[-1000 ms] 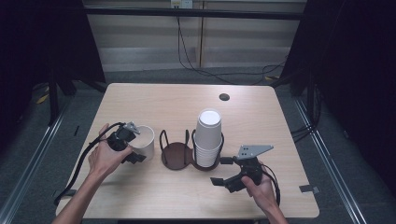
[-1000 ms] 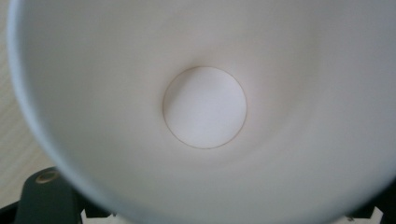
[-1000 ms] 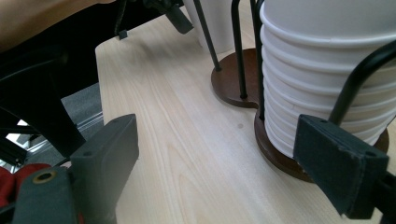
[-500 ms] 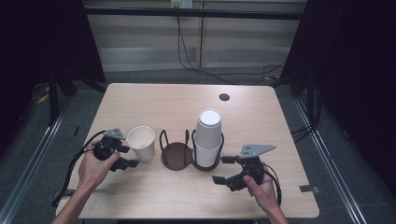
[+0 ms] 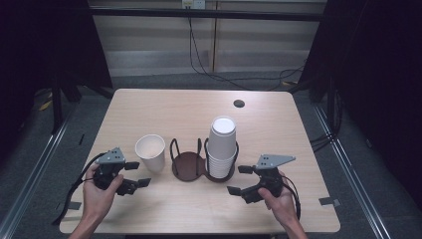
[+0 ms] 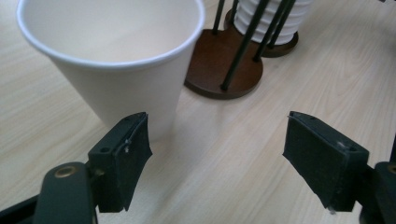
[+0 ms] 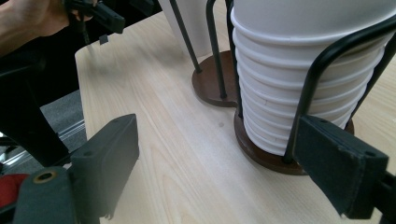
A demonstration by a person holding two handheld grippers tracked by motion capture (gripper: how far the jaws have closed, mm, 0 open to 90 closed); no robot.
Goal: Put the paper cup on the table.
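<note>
- One single cup [image 5: 150, 151] stands upright on the table [image 5: 179, 109], just left of the holder [image 5: 191, 167].
- One stack of cups [image 5: 221, 148] sits in the holder's right ring.
- Left gripper [image 5: 136, 174]: jaws just closed partly, now spread, nothing between them, near the cup.
- Right gripper [image 5: 240, 180]: jaws spread, empty.

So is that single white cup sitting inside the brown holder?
No, the single cup stands on the table just left of the holder.

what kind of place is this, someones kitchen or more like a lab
Most likely a lab or recording studio, not a kitchen: one bare wooden table ringed by black curtains, loose cables on the floor, and a person working hand-held grippers near a paper cup.
</note>
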